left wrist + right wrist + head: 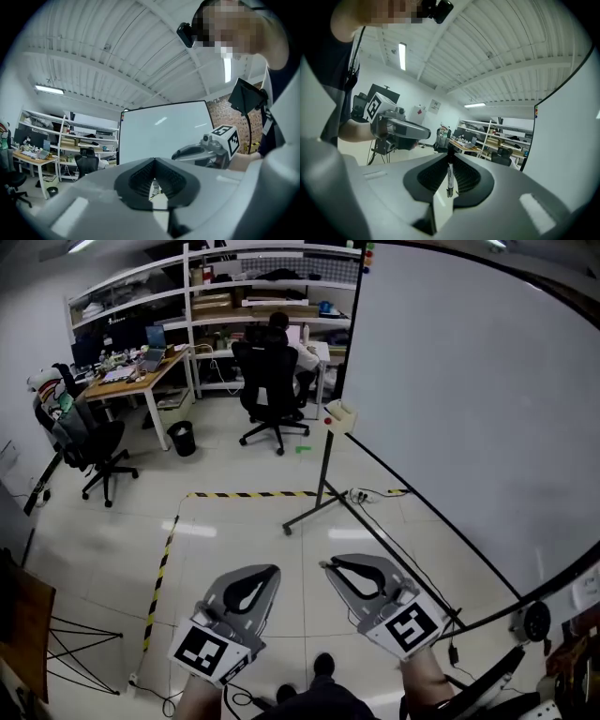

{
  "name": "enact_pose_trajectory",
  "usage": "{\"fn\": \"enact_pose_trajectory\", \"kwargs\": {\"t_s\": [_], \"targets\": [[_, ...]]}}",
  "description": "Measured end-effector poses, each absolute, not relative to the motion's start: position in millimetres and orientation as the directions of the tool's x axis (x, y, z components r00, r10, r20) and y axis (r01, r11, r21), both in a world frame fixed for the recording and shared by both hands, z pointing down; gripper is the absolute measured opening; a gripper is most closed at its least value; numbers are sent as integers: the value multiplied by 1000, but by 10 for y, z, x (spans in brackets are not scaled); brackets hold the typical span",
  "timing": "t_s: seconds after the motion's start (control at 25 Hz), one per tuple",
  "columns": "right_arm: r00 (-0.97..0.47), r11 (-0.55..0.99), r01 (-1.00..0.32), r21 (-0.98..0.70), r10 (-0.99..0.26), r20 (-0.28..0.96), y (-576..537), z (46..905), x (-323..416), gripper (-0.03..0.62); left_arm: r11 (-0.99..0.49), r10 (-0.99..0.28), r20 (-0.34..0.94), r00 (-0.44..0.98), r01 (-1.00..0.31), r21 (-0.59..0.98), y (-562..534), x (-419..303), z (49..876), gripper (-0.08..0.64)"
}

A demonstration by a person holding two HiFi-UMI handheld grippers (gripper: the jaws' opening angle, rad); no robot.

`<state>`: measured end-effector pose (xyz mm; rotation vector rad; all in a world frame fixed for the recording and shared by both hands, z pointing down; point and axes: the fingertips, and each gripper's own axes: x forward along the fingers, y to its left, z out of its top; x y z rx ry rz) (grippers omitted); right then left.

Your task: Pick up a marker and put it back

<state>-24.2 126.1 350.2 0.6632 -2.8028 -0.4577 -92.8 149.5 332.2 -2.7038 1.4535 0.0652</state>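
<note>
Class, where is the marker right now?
In the right gripper view, the marker stands upright, clamped between the right gripper's jaws; the left gripper shows to its left.

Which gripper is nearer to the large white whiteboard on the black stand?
Right. The right gripper hangs close beside the lower edge of the large white whiteboard. The left gripper is on the far side of the right one, farther from the board.

The right gripper (449, 155) pinches an upright marker (449, 180) between its ribbed fingers (430, 178).
</note>
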Motion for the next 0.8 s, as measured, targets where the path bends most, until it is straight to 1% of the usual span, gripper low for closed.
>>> {"fn": "enact_pose_trajectory", "kwargs": {"t_s": [0.2, 0.48, 0.64, 0.8], "targets": [[-840, 823, -421, 382, -513, 180, 1592, 3522, -300, 37, -581, -809, -80, 582, -813, -34, 1746, -1015, 3410, 6], [-807, 781, -475, 406, -570, 154, 1763, 3398, 102, 37, -646, -758, -62, 649, -760, -65, 1863, -566, 3385, 5], [-792, 768, -507, 390, -594, 140, 1868, 3444, 332, 37, -668, -739, -51, 672, -740, -84, 1937, -346, 3397, 5], [-768, 751, -550, 366, -627, 132, 1942, 3453, 703, 37, -710, -698, -42, 715, -699, -90, 2022, 19, 3389, 5]]}}
